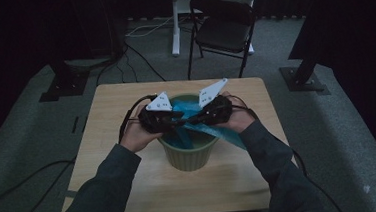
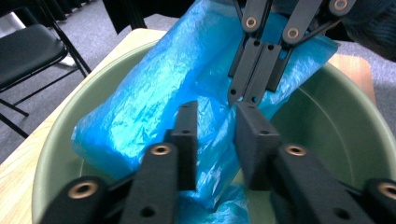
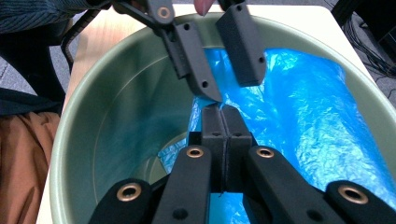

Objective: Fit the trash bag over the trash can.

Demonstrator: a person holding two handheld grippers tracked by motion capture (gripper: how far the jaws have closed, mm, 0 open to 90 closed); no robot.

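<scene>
A pale green ribbed bin (image 1: 188, 158) stands near the middle of a light wooden table (image 1: 108, 141), and a thin blue plastic bag (image 1: 213, 130) lies partly inside it. In the high view the bag drapes over the bin's rim toward 4 o'clock, with the rest bunched down the inside wall.

The person holds both tools over the bin's mouth. The left gripper (image 2: 212, 140) comes in from 9 o'clock with its jaws standing moderately apart. A fold of the film runs between them, but they do not look closed on it. The right gripper (image 3: 223, 133) comes in from 3 o'clock with its jaws pressed flat together, and a thin edge of the blue bag appears to be pinched at their tips.

The bag looks very light, limp and crinkly. It should follow any pull with almost no resistance, and it will probably cling, balloon or slide rather than hold a shape. The film is likely slick, so a shallow pinch could slip out, and a hard tug against the rim or against the other jaw could stretch or tear it. The best hold would be a gathered fold or the bag's edge, taken deep between the pads. The second gripper should take the edge opposite, so the mouth can be spread over the rim. The bin looks rigid and stable, but it is light enough to shift if the bag drags on it.
</scene>
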